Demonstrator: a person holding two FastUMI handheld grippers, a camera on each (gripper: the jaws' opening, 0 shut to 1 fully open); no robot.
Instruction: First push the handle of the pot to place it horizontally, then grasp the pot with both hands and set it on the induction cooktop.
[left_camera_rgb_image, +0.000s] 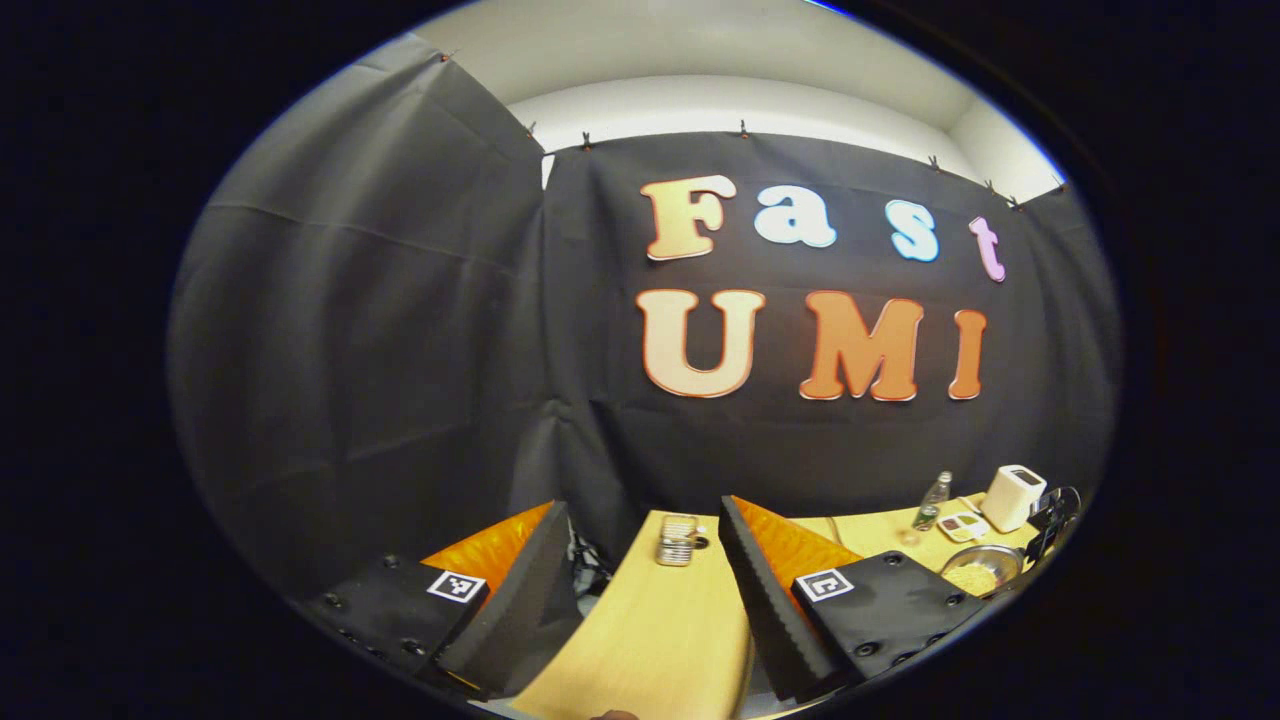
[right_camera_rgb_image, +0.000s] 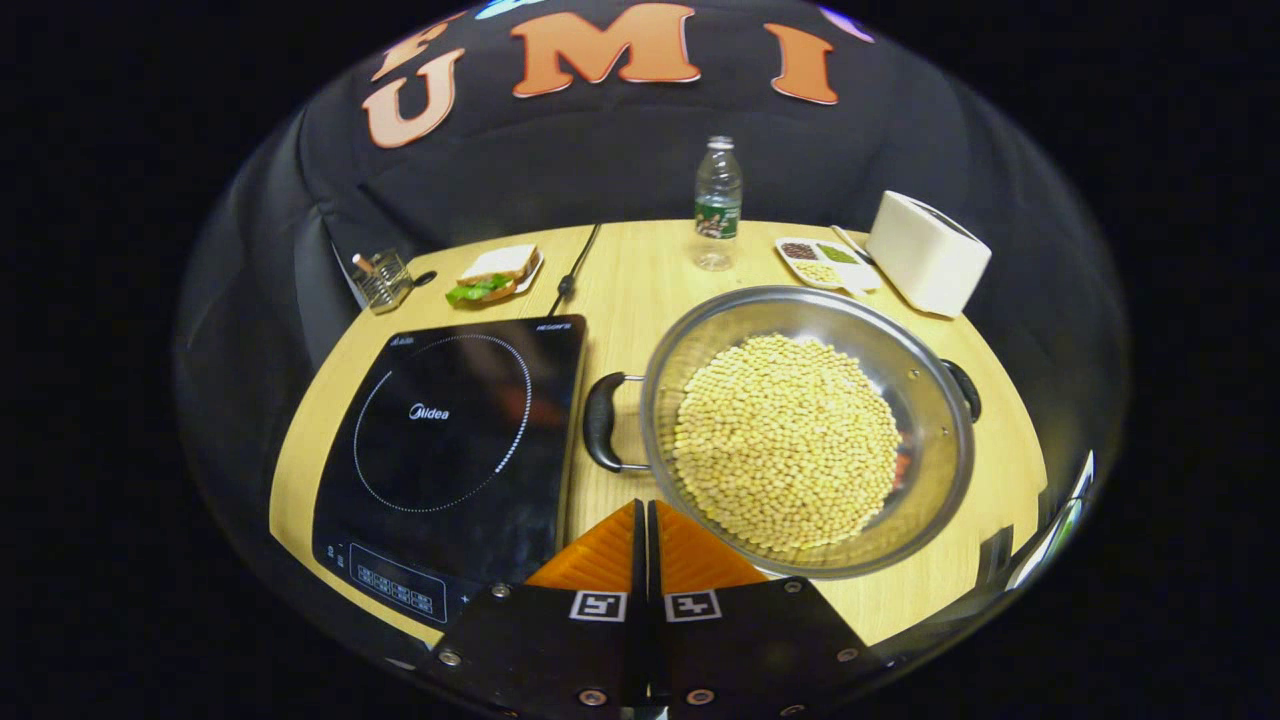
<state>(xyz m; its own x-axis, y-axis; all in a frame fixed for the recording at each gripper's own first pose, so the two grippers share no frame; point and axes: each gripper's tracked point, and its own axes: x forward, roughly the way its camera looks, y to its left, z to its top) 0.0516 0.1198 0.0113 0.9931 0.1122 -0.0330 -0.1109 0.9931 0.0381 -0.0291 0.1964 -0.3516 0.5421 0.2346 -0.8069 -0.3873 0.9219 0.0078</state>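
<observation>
Nearest in the right gripper view, the right tongs (right_camera_rgb_image: 645, 520) are clenched, their two ridged fingers pressed flat together with nothing between them, poised just in front of the near rim of the pot (right_camera_rgb_image: 808, 430). That pot is a wide, shallow, shiny metal pan heaped with small pale round beans, with a dark loop handle (right_camera_rgb_image: 600, 421) on its left side and a second dark handle (right_camera_rgb_image: 964, 390) on its far right side, so the pair lies roughly sideways across the view. It sits on the pale wooden worktop (right_camera_rgb_image: 640, 270), just beside the induction cooktop (right_camera_rgb_image: 450, 440), a flat glossy black slab marked with a dotted ring and a row of controls at its near edge. Farther back stand a small wire basket (right_camera_rgb_image: 380, 280), a sandwich (right_camera_rgb_image: 495, 275) with green leaves, a clear plastic bottle (right_camera_rgb_image: 717, 205), a divided snack tray (right_camera_rgb_image: 825, 262) and a boxy white toaster (right_camera_rgb_image: 925, 252). The left gripper view is aimed higher, mostly at the booth's dark cloth wall; its left tongs (left_camera_rgb_image: 640, 560) are released, the wedge-shaped fingers spread well apart over a bare curved edge of the worktop, holding nothing. Beyond them it catches the wire basket (left_camera_rgb_image: 677, 540), and off to the far right the bottle (left_camera_rgb_image: 932, 502), the toaster (left_camera_rgb_image: 1012, 497) and a small part of the pot (left_camera_rgb_image: 980, 570).
</observation>
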